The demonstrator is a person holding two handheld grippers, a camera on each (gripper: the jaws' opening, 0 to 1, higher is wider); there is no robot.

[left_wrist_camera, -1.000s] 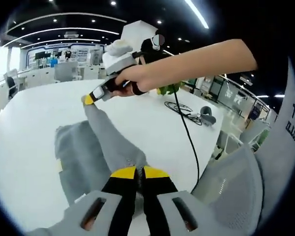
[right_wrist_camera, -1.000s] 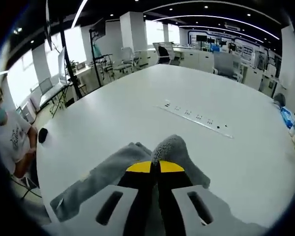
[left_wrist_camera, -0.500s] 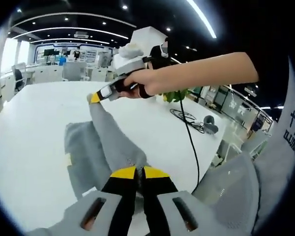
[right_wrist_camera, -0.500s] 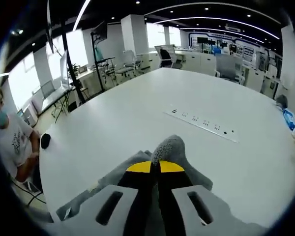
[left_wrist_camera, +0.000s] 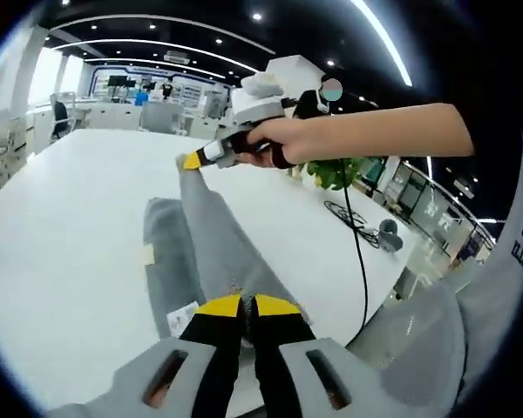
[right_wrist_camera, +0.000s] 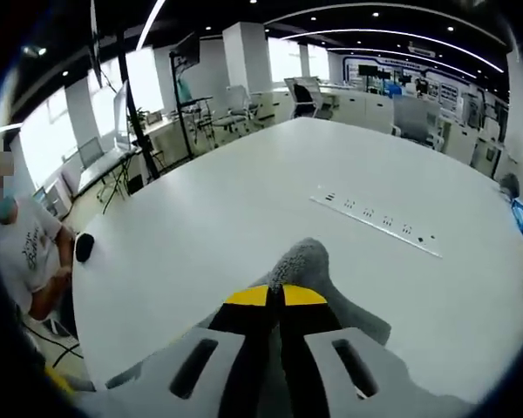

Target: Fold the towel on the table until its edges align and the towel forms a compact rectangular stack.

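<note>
A grey towel (left_wrist_camera: 205,248) hangs stretched between both grippers above the white table (left_wrist_camera: 61,226), its lower part draping onto the tabletop. My left gripper (left_wrist_camera: 247,306) is shut on one towel corner at the bottom of the left gripper view. In that view the right gripper (left_wrist_camera: 192,162), held by a person's hand (left_wrist_camera: 270,144), is shut on the far corner. In the right gripper view my right gripper (right_wrist_camera: 275,296) pinches a bunched grey towel corner (right_wrist_camera: 298,261), with more cloth hanging below the jaws.
A black cable (left_wrist_camera: 356,235) and a grey round device (left_wrist_camera: 389,235) lie near the table's right edge. A strip of sockets (right_wrist_camera: 379,222) runs across the table. A seated person (right_wrist_camera: 22,252) and a black object (right_wrist_camera: 84,247) are at the left edge. Office chairs and desks stand behind.
Both grippers have carried the towel along, and it now hangs straighter and narrower with less cloth spread on the table. Both grips stay shut.
</note>
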